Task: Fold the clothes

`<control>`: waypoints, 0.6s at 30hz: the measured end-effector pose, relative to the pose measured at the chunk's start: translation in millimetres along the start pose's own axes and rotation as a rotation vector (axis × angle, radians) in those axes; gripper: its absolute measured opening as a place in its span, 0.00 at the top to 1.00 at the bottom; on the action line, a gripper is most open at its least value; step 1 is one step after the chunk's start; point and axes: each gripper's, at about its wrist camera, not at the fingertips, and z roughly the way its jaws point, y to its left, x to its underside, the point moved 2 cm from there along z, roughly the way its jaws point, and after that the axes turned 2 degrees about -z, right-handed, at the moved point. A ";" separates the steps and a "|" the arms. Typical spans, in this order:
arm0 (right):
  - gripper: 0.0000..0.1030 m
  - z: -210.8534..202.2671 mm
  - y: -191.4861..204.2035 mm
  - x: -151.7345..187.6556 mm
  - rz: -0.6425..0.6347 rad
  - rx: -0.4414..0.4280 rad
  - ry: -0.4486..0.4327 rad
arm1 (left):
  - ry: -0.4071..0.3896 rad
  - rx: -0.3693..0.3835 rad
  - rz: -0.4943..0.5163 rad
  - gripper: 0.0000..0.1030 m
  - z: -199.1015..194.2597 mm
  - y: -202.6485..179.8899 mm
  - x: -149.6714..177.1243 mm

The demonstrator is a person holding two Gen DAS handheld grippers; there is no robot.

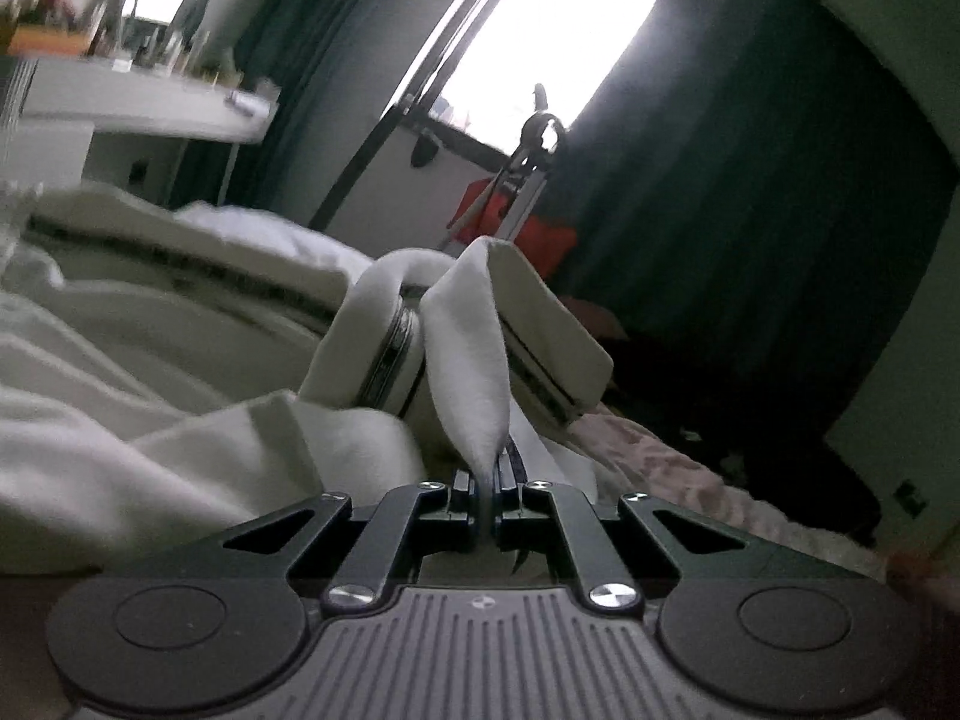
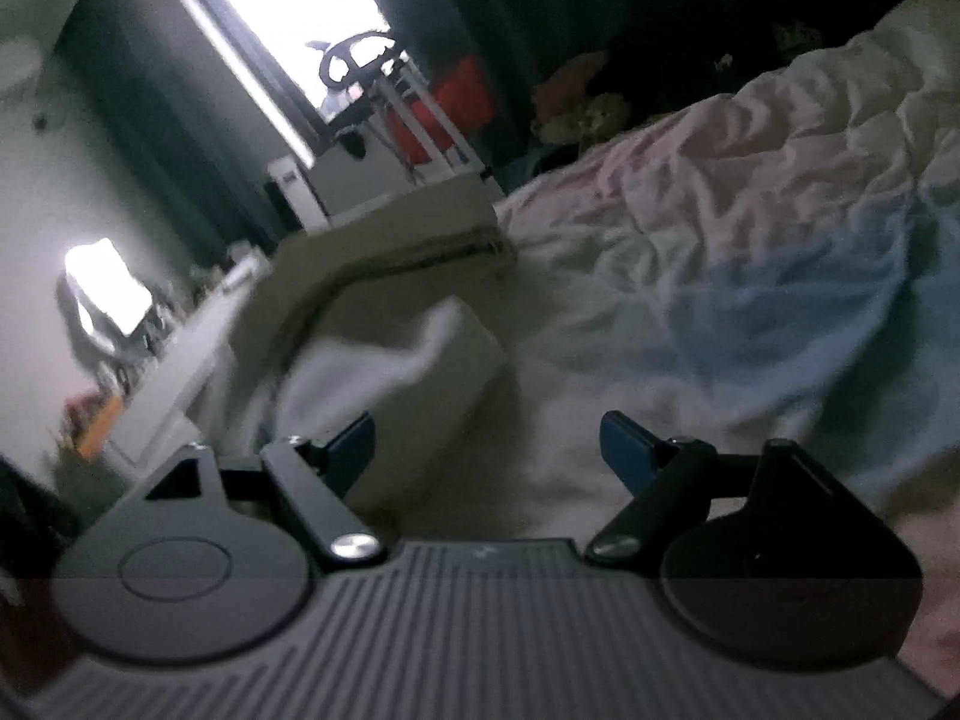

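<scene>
Left claw clamped on garment edge; right claw agape, empty. I'd grab the cloth at 10 o'clock, keeping tension even.

In your left wrist view, the left gripper sat at the bottom centre, a fold of the garment pinched between its fingers and rising toward mid-frame. More of the garment spread to the lower left, lying on the bed, which ran off to the lower right. A bench stood in the upper left, a window at top centre. In your right wrist view, the right gripper sat at the bottom, fingers apart; the garment lay ahead at centre left, the bedding spreading right.
</scene>
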 end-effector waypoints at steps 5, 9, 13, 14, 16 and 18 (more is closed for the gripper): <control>0.17 70.7 46.4 -60.3 0.020 -0.024 0.024 | 0.014 0.034 -0.058 0.95 3.7 11.4 2.6; 0.18 155.6 82.9 -98.6 0.066 -0.024 0.054 | 0.018 0.072 -0.078 0.95 12.1 16.4 10.2; 0.18 241.8 108.3 -121.8 0.131 0.025 0.113 | 0.032 0.109 -0.104 0.95 22.1 24.4 18.6; 0.18 259.0 110.3 -122.5 0.153 0.018 0.134 | 0.035 0.124 -0.106 0.95 24.9 26.2 20.3; 0.18 293.4 114.5 -124.0 0.197 0.003 0.175 | 0.034 0.164 -0.105 0.95 31.4 28.5 23.4; 0.18 322.0 114.4 -123.1 0.223 0.014 0.200 | 0.034 0.202 -0.110 0.95 37.7 30.6 27.0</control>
